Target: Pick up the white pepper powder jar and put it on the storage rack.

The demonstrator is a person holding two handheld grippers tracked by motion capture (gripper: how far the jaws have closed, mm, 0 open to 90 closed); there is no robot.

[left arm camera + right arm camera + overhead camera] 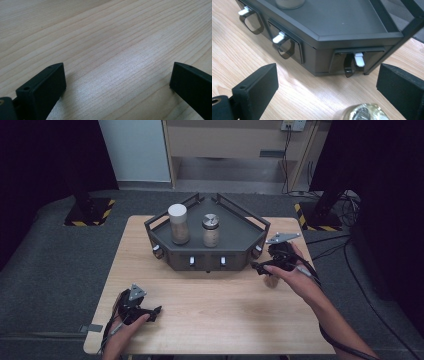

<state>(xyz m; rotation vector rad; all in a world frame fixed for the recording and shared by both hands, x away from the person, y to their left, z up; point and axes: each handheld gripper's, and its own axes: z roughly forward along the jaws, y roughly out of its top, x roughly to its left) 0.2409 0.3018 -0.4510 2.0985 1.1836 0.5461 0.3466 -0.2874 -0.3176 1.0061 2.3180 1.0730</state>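
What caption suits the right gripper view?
Open right gripper above a small jar, facing the dark tray's corner latch.

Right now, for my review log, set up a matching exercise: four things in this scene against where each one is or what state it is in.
Things:
1. white-capped jar
2. metal-lidded jar
3. left tongs
4. right tongs

Places or states:
A. open, low over bare wood at the table's near left
B. on the grey tray, right of the other jar
C. open, at the tray's right front corner, above a small jar
D. on the tray, left of the other jar

Pairs: 1-D, 2-B, 3-A, 4-C
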